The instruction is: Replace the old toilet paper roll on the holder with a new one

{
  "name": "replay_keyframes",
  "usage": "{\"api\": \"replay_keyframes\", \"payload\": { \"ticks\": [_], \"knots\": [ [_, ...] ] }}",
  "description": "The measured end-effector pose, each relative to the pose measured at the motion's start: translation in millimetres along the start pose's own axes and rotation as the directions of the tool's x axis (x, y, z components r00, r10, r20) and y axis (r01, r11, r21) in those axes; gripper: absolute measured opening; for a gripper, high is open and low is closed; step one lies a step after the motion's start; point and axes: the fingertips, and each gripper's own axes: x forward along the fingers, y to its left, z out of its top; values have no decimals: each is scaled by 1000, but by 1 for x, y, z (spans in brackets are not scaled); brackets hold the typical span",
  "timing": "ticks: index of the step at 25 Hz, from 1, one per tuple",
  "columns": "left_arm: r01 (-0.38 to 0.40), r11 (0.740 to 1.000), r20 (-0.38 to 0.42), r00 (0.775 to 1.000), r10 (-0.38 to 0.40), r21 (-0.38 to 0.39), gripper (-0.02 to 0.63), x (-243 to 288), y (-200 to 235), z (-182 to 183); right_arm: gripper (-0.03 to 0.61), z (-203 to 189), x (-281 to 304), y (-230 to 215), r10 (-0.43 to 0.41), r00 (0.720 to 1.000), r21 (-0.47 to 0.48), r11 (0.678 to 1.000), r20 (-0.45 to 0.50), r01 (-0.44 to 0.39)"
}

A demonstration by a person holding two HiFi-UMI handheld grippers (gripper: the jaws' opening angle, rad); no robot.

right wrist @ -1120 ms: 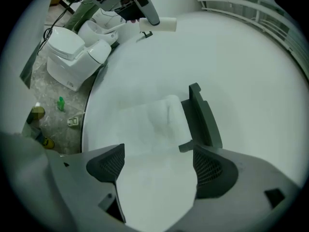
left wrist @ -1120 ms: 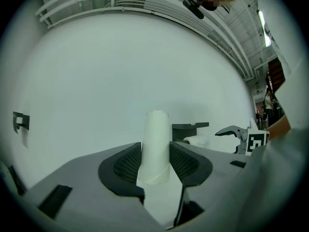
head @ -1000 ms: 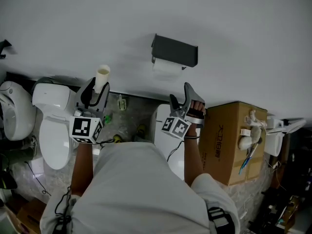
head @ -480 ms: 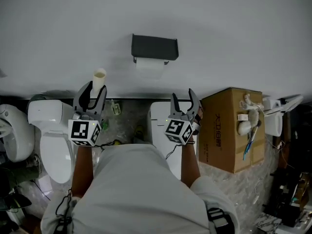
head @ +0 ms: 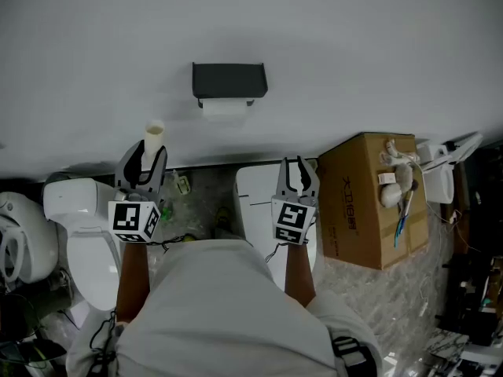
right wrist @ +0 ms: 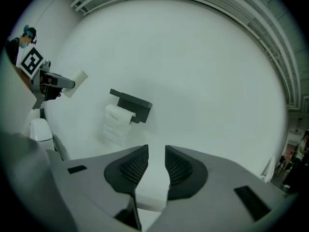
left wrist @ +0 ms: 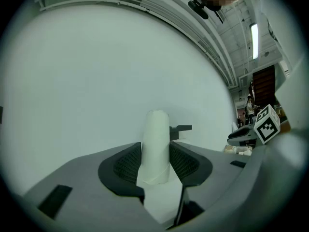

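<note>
In left gripper (head: pixel 146 154), tube (head: pixel 154 132) half hidden.

A plain white wall (head: pixel 369 45) rises behind a toilet (head: pixel 82 250), cardboard box (head: pixel 369 203) and marbled floor (head: pixel 377 309).

Roll (head: pixel 225 107) partly hidden, seemingly behind holder (head: pixel 229 79)

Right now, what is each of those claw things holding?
Left gripper: closed on the empty cardboard tube.
Right gripper: empty, fingers slightly apart, having just been closing.
</note>
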Motion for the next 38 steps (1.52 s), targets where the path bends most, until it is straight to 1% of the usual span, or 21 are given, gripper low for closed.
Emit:
{"api": "replay_keyframes", "payload": {
  "ticks": [2,6,8,11,13,22,26,32,38],
  "knots": [
    [6,1000,-3,1000,-6,3,201,-1,-1,-1,82,-2,-10,-6,-18,1000,43,999,5,18],
    [12,1000,-4,1000,-11,4,201,1,1,-1,15,-6,-17,-7,-1,1000,132,991,14,-1],
    [14,1000,1,1000,-14,9,201,0,0,1,8,-8,-21,-7,9,1000,178,984,14,-11],
    [7,1000,11,1000,-7,12,201,-4,1,4,6,-9,-28,-2,46,999,251,967,25,-51],
    [-2,1000,16,1000,2,9,201,-5,5,4,6,-9,-28,2,63,998,276,959,28,-68],
    [-34,999,29,999,34,10,201,-10,18,8,5,11,-19,3,92,993,311,944,70,-109],
    [-43,999,31,999,42,14,201,-8,21,10,5,13,-12,3,98,994,271,957,47,-107],
    [-62,998,40,997,61,19,201,-9,26,16,5,18,-6,-2,112,992,316,940,62,-126],
    [-84,996,48,995,83,23,201,-11,28,17,5,16,-5,-10,109,992,308,943,62,-122]
  ]
}}
